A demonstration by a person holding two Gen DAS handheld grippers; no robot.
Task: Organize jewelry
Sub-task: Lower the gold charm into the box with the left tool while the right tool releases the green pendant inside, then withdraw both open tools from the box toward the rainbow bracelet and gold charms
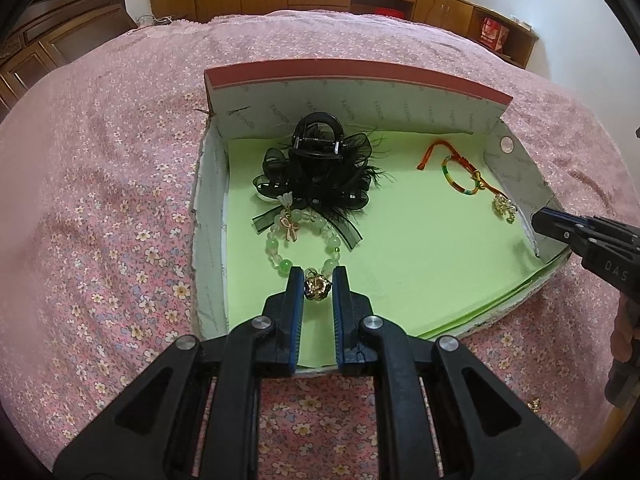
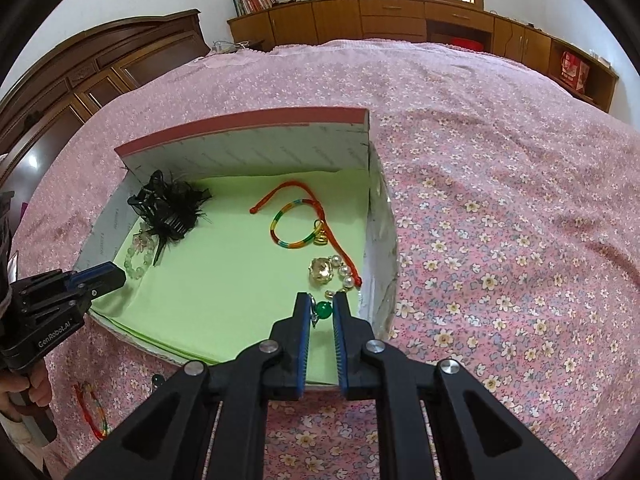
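Note:
An open cardboard box (image 1: 360, 76) lined with green paper (image 1: 420, 248) lies on the bed. In it are a black feathered hair claw (image 1: 316, 168), a green bead bracelet (image 1: 296, 240), a multicoloured cord bracelet (image 1: 460, 176) and a pearl-and-gold piece (image 2: 324, 270). My left gripper (image 1: 318, 284) is shut on a gold ball charm (image 1: 318, 287) just above the box floor, at the bead bracelet's near end. My right gripper (image 2: 322, 310) is shut on a green bead pendant (image 2: 323, 310) near the box's right wall (image 2: 376, 248).
The pink floral bedspread (image 2: 500, 200) surrounds the box. A red and multicoloured cord (image 2: 94, 412) and a small dark bead (image 2: 157, 379) lie on it left of the box. A small gold item (image 1: 534, 405) lies on it at the right. Wooden cabinets (image 2: 380, 20) stand beyond the bed.

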